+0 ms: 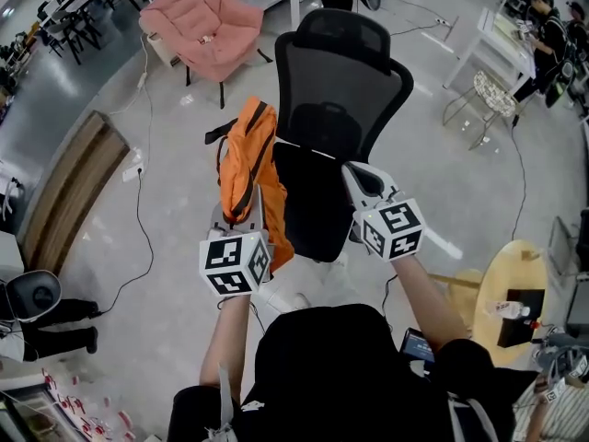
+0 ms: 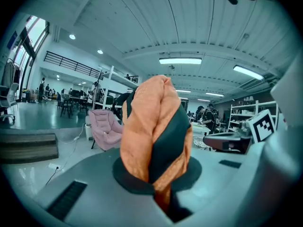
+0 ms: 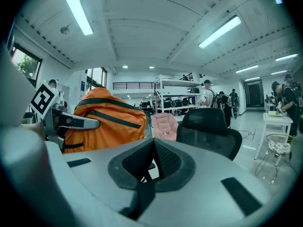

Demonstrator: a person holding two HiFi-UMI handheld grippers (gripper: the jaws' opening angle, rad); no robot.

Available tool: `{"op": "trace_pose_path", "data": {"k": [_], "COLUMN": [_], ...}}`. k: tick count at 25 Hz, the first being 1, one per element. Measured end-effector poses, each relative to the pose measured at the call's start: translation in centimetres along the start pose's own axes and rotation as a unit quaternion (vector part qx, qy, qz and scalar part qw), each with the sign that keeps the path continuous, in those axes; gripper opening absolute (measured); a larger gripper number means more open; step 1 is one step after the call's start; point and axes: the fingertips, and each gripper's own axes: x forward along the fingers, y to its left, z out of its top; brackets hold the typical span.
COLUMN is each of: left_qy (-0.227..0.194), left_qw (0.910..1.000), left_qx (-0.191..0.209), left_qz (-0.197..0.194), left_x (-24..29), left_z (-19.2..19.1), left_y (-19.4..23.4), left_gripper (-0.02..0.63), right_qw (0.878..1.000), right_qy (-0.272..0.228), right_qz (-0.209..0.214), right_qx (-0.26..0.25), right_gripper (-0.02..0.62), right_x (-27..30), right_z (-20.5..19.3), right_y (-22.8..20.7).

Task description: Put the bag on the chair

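An orange backpack point(image 1: 248, 168) with black straps hangs upright in the air beside the left edge of a black mesh office chair point(image 1: 340, 109). My left gripper point(image 1: 241, 212) is shut on the bag's lower part; in the left gripper view the orange and black cloth point(image 2: 156, 126) is pinched between the pads and fills the middle. My right gripper point(image 1: 356, 171) hovers over the chair's seat with its pads together and nothing I can make out between them. The right gripper view shows the bag point(image 3: 104, 119) at left and the chair point(image 3: 208, 129) ahead at right.
A pink armchair point(image 1: 204, 26) stands behind the chair at the far left. A wooden bench point(image 1: 74, 182) lies at left, with a cable on the floor near it. A round wooden table point(image 1: 511, 284) is at right, a wire stool point(image 1: 488, 99) at far right.
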Motion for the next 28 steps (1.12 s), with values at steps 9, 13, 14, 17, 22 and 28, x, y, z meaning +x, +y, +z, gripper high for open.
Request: {"op": "trace_pose_path", "data": {"k": [9, 13, 14, 17, 22, 28], "left_qy": [0.021, 0.034, 0.037, 0.045, 0.059, 0.076], "left_qw": [0.9997, 0.9992, 0.9991, 0.9986, 0.9979, 0.9967], "left_qx": [0.008, 0.01, 0.011, 0.017, 0.019, 0.023], "left_qz": [-0.014, -0.016, -0.017, -0.02, -0.016, -0.012], "left_x": [5.9, 8.5, 9.1, 10.7, 13.4, 16.0], "left_z": [-0.9, -1.5, -1.7, -2.0, -2.8, -3.8], "left_y": [-1.8, -2.7, -3.0, -3.8, -5.0, -5.9], "left_gripper": [0.025, 0.025, 0.025, 0.025, 0.025, 0.025], "right_qw": [1.0, 0.999, 0.999, 0.998, 0.996, 0.994], "right_qy": [0.017, 0.034, 0.039, 0.049, 0.067, 0.084], "right_qz": [0.015, 0.019, 0.02, 0.026, 0.042, 0.059], "right_qx": [0.003, 0.009, 0.011, 0.018, 0.032, 0.044], "right_gripper": [0.0, 0.0, 0.0, 0.0, 0.001, 0.002], "right_x": [3.7, 5.2, 5.4, 6.2, 7.6, 9.5], "right_z": [-1.2, -2.6, -2.8, -3.5, -4.9, -6.5], "right_y": [-5.0, -7.6, -8.2, -10.2, -13.3, -15.8]}}
